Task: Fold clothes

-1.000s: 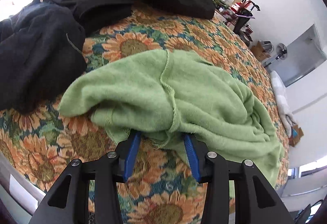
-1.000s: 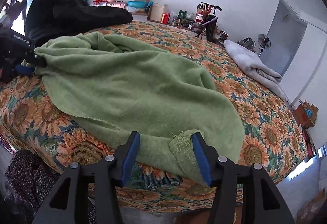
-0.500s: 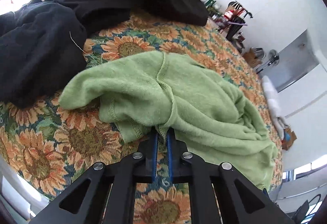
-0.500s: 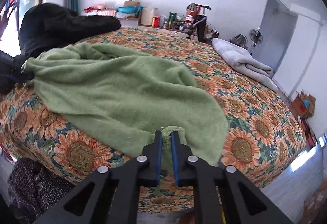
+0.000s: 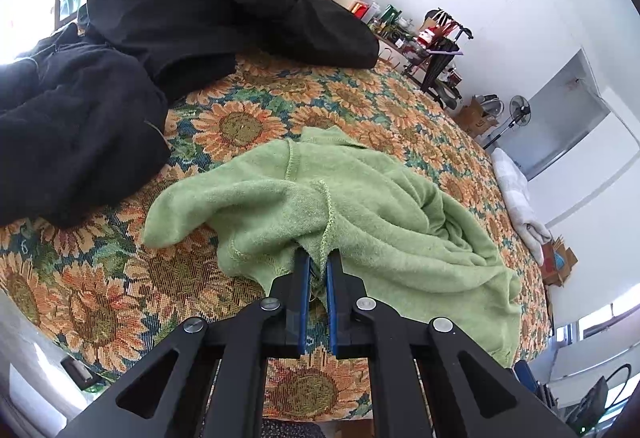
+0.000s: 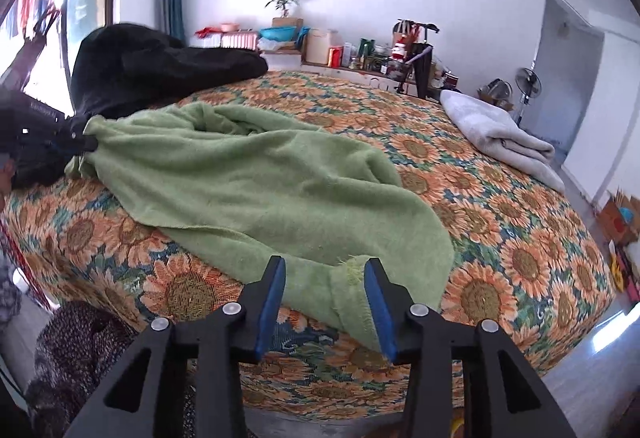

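Left wrist: left tongs point(image 5: 318, 270) pinch green garment point(image 5: 360, 206) on sunflower bedspread point(image 5: 240, 126) (right tongs point(image 6: 325, 278) opening).

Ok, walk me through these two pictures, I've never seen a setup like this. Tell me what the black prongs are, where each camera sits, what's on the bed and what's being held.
No robot here: a person carries a hand-held gripper in each hand, and each has a camera looking out along its two blue-padded fingers. One picture is from the left one, the other from the right.

The left hand-held gripper is shut on the seamed edge of a green garment. You can also see it in the right view, at the garment's far left end.

The right hand-held gripper is opening; a corner of the garment lies between its pads, which do not press on it.

The garment lies on a sunflower bedspread, with black clothes heaped behind it and a folded grey cloth at the far side.
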`<action>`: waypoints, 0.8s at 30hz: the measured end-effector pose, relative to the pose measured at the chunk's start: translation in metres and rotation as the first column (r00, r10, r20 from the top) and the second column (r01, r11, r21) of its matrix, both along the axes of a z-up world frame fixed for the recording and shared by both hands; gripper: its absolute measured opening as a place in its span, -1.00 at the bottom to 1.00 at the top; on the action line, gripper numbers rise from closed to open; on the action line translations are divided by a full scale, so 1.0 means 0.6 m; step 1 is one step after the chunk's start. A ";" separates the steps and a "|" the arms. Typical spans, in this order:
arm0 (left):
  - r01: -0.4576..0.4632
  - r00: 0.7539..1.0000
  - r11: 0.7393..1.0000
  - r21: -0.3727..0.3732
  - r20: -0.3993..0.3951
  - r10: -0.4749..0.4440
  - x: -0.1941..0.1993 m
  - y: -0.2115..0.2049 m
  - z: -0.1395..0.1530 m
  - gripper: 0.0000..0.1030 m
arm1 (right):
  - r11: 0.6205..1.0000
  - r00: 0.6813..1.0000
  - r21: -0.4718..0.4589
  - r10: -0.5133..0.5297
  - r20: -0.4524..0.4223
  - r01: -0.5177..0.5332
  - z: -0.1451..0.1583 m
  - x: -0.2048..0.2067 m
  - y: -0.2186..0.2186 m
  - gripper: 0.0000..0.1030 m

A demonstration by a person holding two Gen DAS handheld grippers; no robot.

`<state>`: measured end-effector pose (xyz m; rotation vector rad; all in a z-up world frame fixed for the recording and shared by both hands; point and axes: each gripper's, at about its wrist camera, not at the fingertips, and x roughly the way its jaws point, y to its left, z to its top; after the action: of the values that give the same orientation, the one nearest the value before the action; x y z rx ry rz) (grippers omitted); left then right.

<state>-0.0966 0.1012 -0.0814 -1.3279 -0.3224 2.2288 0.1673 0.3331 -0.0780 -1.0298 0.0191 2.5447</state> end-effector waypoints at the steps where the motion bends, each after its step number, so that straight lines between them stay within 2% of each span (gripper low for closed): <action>1: -0.001 1.000 1.000 -0.003 0.004 0.001 -0.001 0.000 -0.003 -0.86 | 1.000 1.000 0.008 -0.005 0.013 0.005 -0.004 -0.007 0.000 -0.13; 4: -0.004 1.000 1.000 -0.018 0.014 0.004 -0.004 -0.001 -0.011 -0.86 | 0.998 0.997 0.023 -0.064 0.051 0.063 -0.017 -0.027 0.011 -0.14; 6: -0.007 1.000 1.000 -0.026 0.021 0.007 -0.007 -0.002 -0.016 -0.86 | 0.993 0.990 -0.003 -0.120 0.080 0.121 -0.026 -0.036 0.031 -0.16; 8: -0.008 1.000 0.999 -0.033 0.026 0.009 -0.010 -0.002 -0.021 -0.86 | 0.983 0.982 -0.058 -0.170 0.084 0.175 -0.030 -0.033 0.052 -0.43; 9: -0.009 1.000 0.999 -0.036 0.028 0.010 -0.011 -0.001 -0.023 -0.86 | 0.977 0.979 -0.087 -0.188 0.073 0.194 -0.030 -0.028 0.061 -0.70; 10: -0.010 1.000 0.999 -0.039 0.030 0.011 -0.012 -0.001 -0.025 -0.86 | 0.973 0.978 -0.107 -0.201 0.049 0.205 -0.024 -0.017 0.066 -0.82; 14: -0.004 1.000 0.999 -0.054 0.026 0.005 -0.009 0.000 -0.031 -0.86 | 0.954 0.963 -0.149 -0.269 -0.034 0.261 0.002 0.045 0.068 -0.84; 16: -0.001 0.999 0.999 -0.047 0.033 0.002 -0.009 -0.002 -0.034 -0.86 | 0.947 0.961 -0.181 -0.275 -0.038 0.264 0.002 0.075 0.060 -0.84; 19: 0.001 0.999 0.999 -0.043 0.046 0.001 -0.008 -0.004 -0.039 -0.86 | 0.937 0.959 -0.211 -0.282 0.022 0.280 -0.025 0.108 0.044 -0.82; 22: 0.002 0.999 0.999 -0.048 0.052 0.000 -0.008 -0.004 -0.043 -0.86 | 0.912 0.941 -0.233 -0.318 0.118 0.338 -0.070 0.128 0.037 -0.76; 24: 0.003 0.998 0.999 -0.045 0.062 0.000 -0.008 -0.004 -0.045 -0.86 | 0.881 0.932 -0.306 -0.343 0.115 0.362 -0.078 0.143 0.042 -0.71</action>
<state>-0.1012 0.0986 -0.1083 -1.4224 -0.2945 2.2091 0.2531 0.3583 -0.1248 -1.0993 0.5746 2.2166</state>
